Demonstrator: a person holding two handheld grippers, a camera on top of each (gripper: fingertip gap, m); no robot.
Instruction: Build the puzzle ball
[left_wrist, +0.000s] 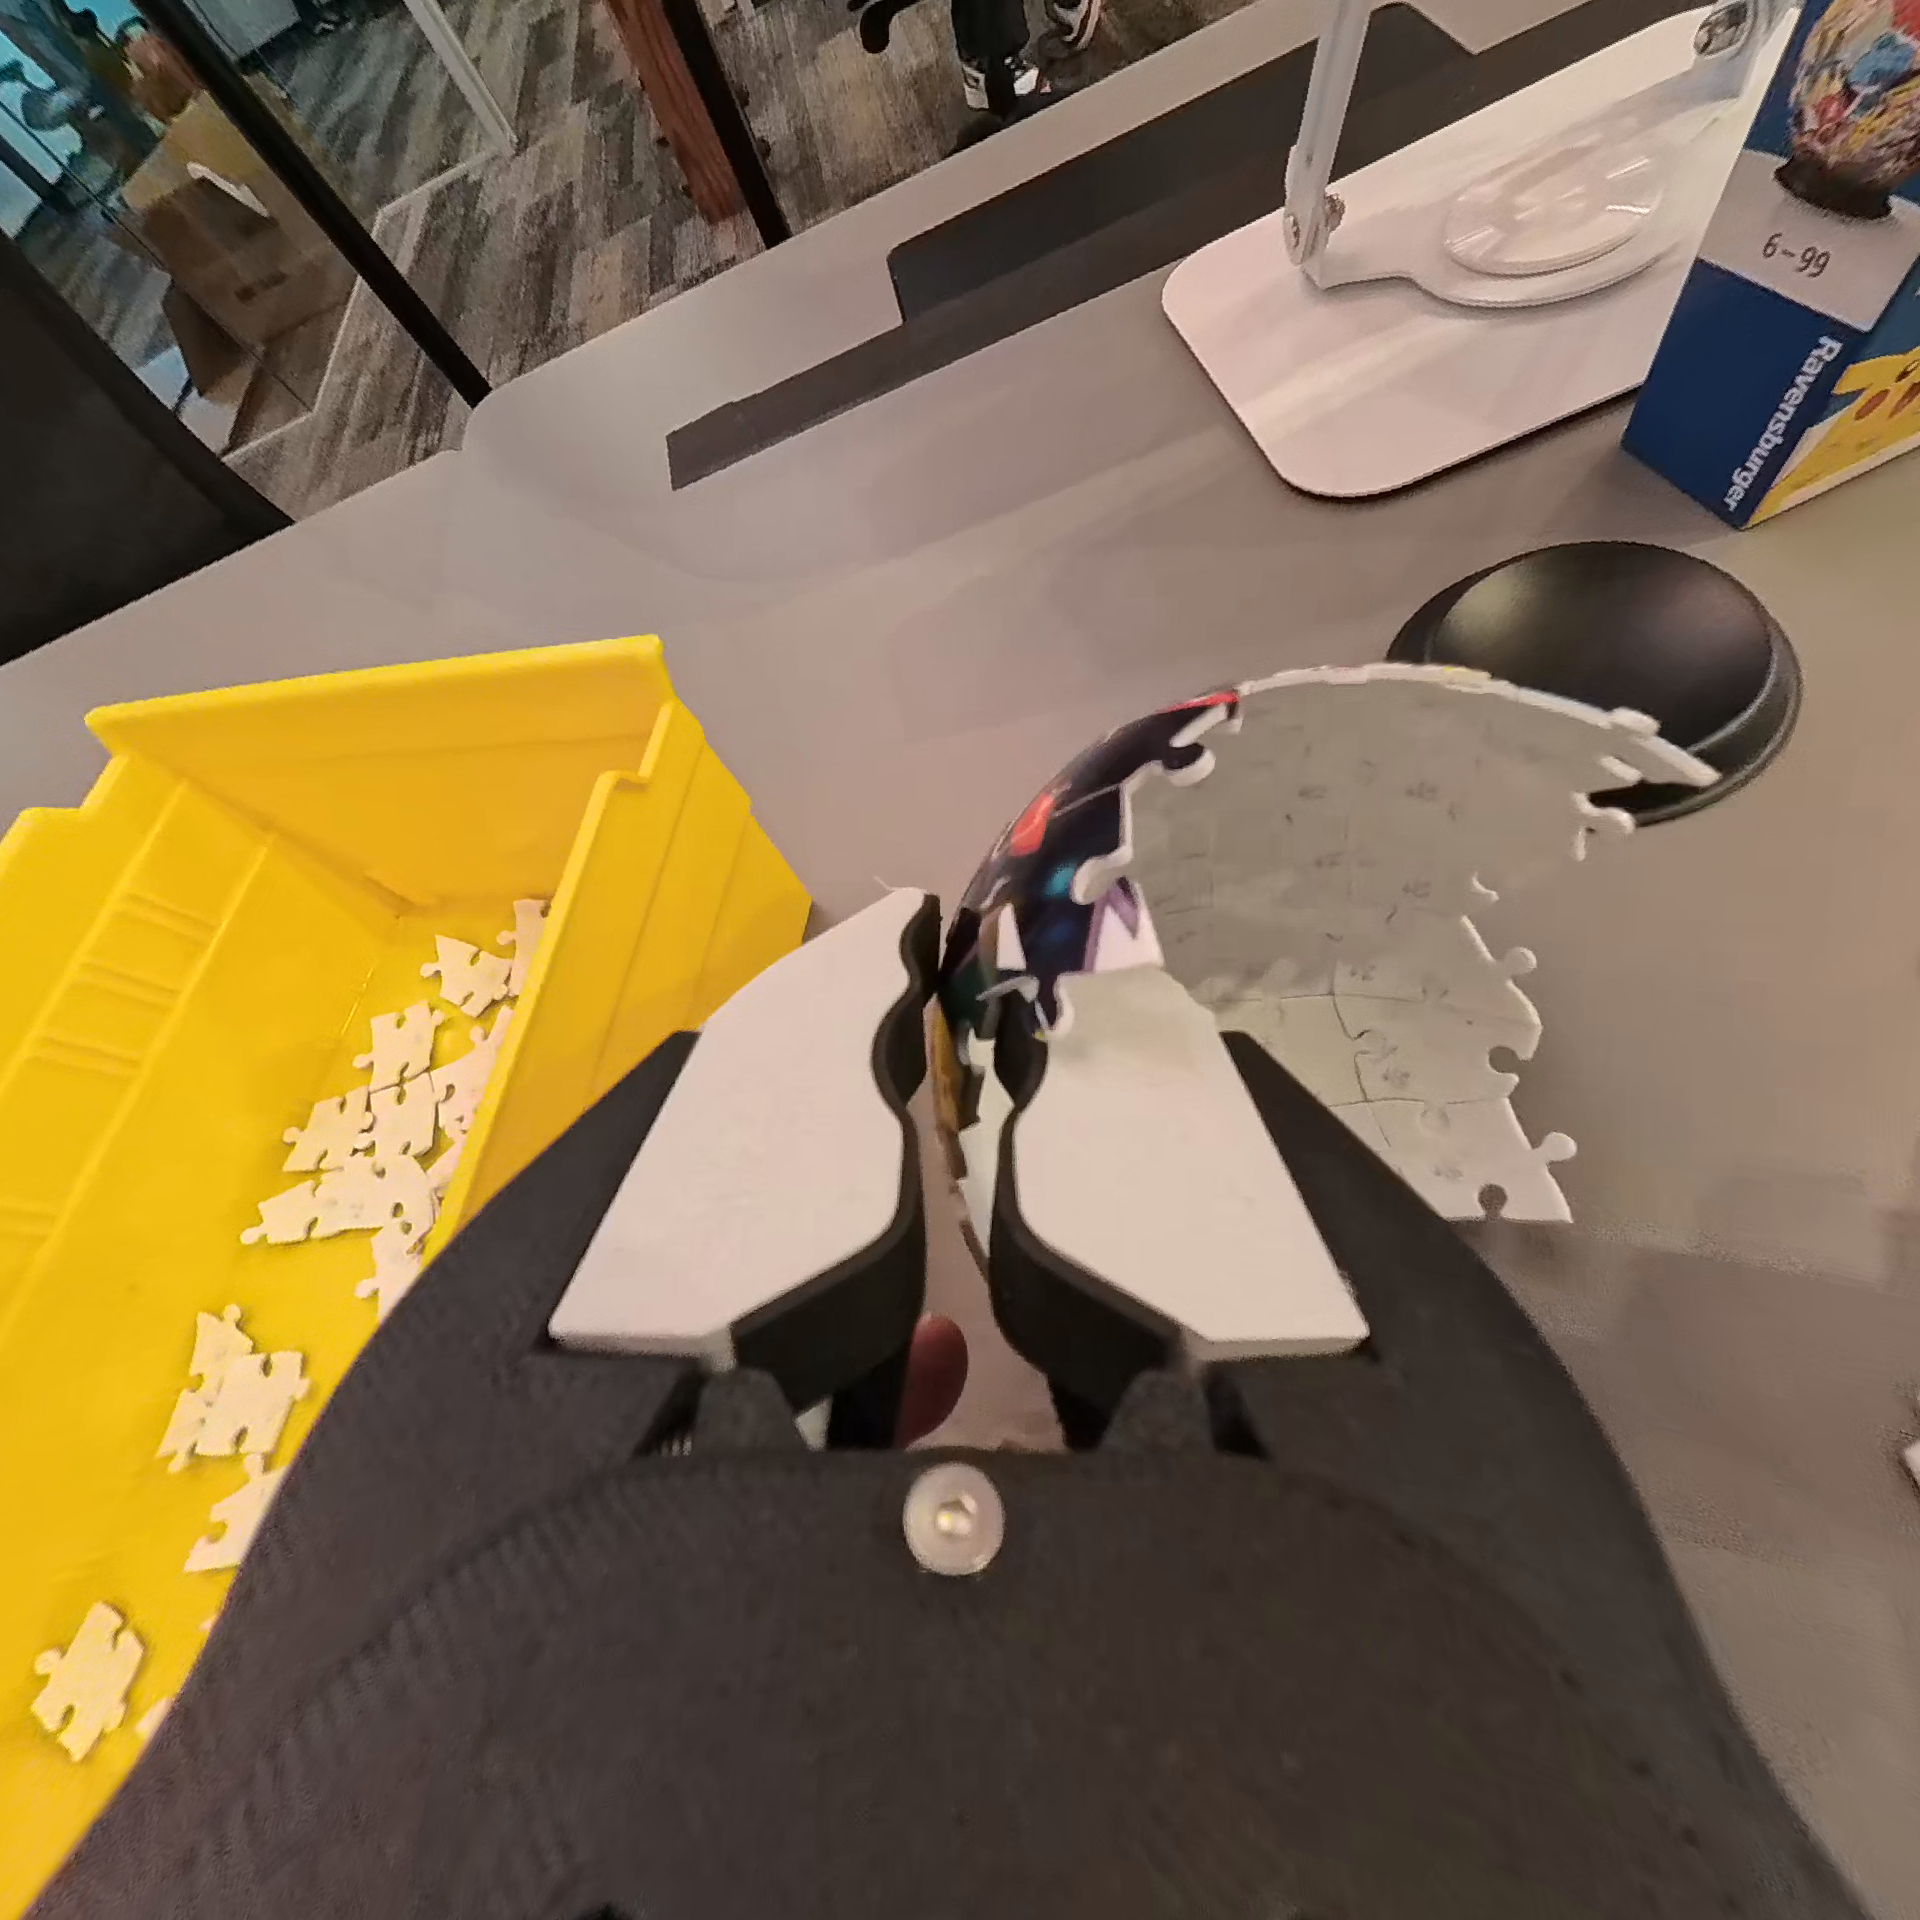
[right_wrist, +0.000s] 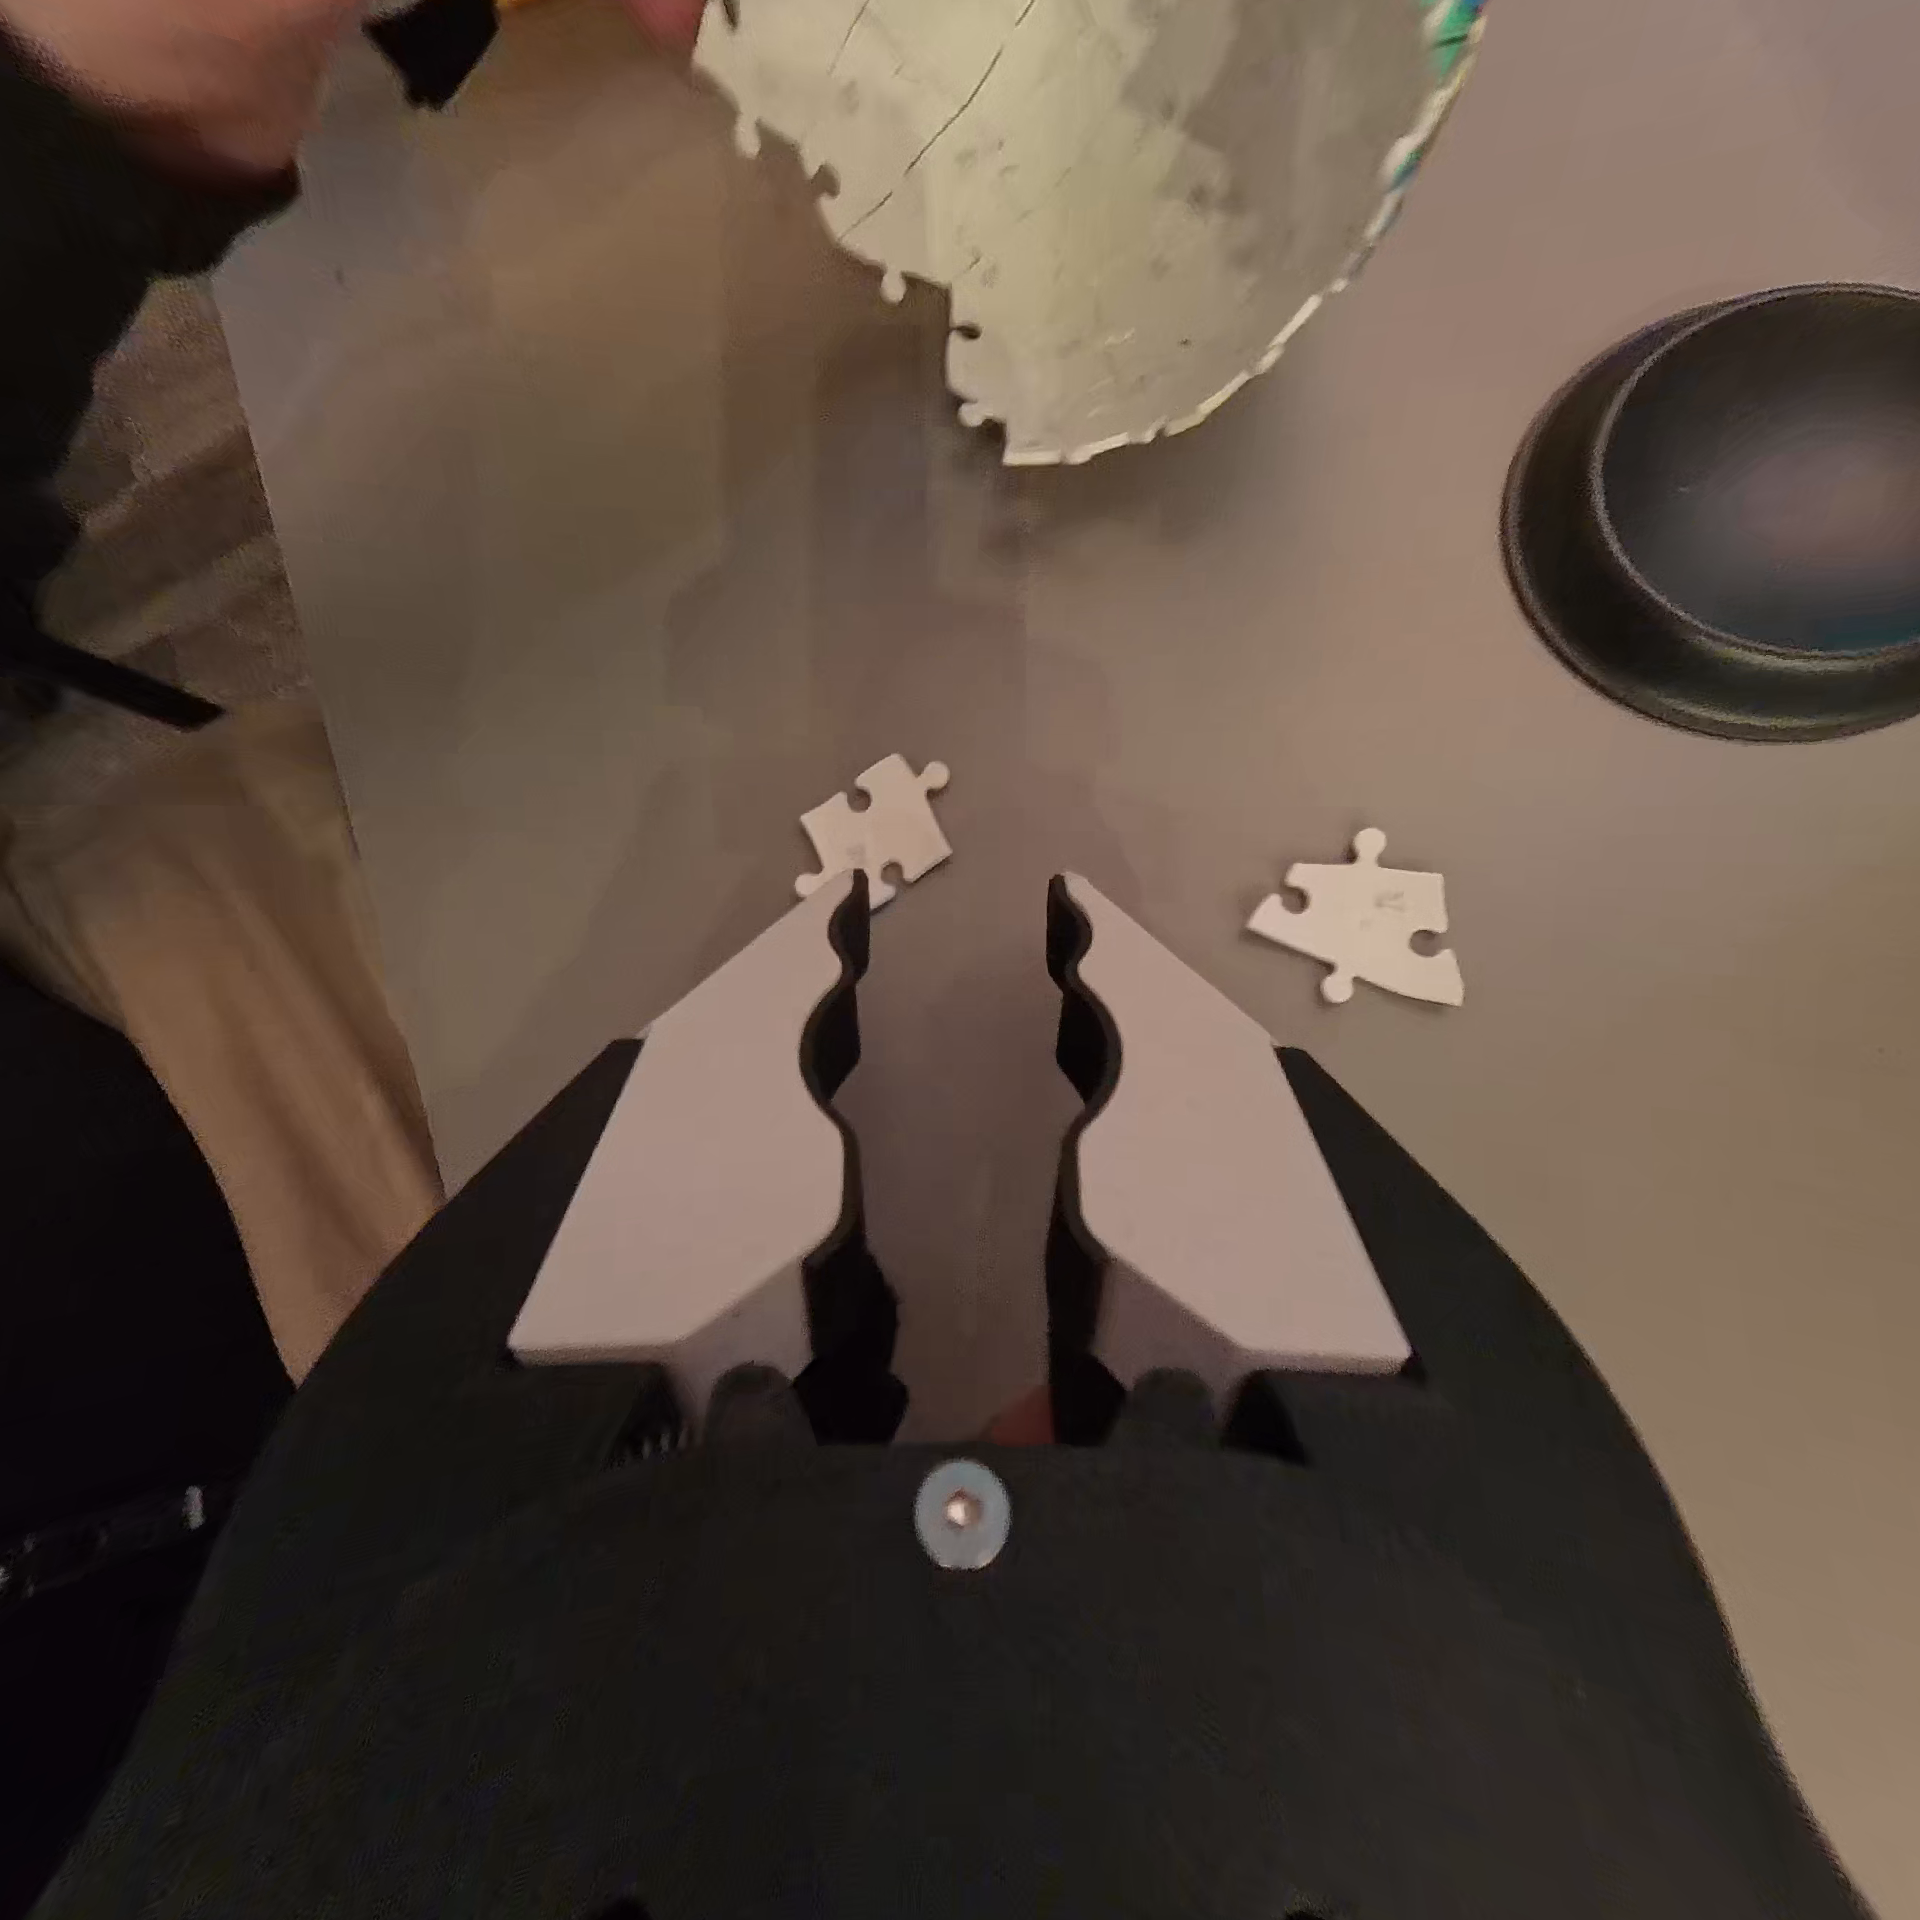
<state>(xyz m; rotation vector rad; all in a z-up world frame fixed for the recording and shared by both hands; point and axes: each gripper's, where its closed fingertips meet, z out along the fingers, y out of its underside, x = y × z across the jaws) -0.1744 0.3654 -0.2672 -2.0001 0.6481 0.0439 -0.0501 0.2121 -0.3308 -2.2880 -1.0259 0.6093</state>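
Observation:
My left gripper (left_wrist: 966, 977) is shut on the edge of the partly built puzzle ball (left_wrist: 1340, 935), a curved shell with a white inside and a colourful outside, held above the grey table. The shell also shows at the top of the right wrist view (right_wrist: 1091, 208). My right gripper (right_wrist: 956, 894) is open and empty, low over the table. A loose white puzzle piece (right_wrist: 883, 826) lies just by its left fingertip, and a second loose piece (right_wrist: 1361, 920) lies to the right of its right finger.
A yellow bin (left_wrist: 343, 852) with several white pieces stands left. A black round stand (left_wrist: 1621, 665) sits on the table (left_wrist: 1039, 623) behind the shell, also in the right wrist view (right_wrist: 1745, 509). A white stand base (left_wrist: 1403, 343) and a blue puzzle box (left_wrist: 1787, 395) are at the back right. My right fingertips sit around 20 centimeters from my left ones. The white stand base (left_wrist: 1403, 343) is about equally far from each gripper, around 30 centimeters.

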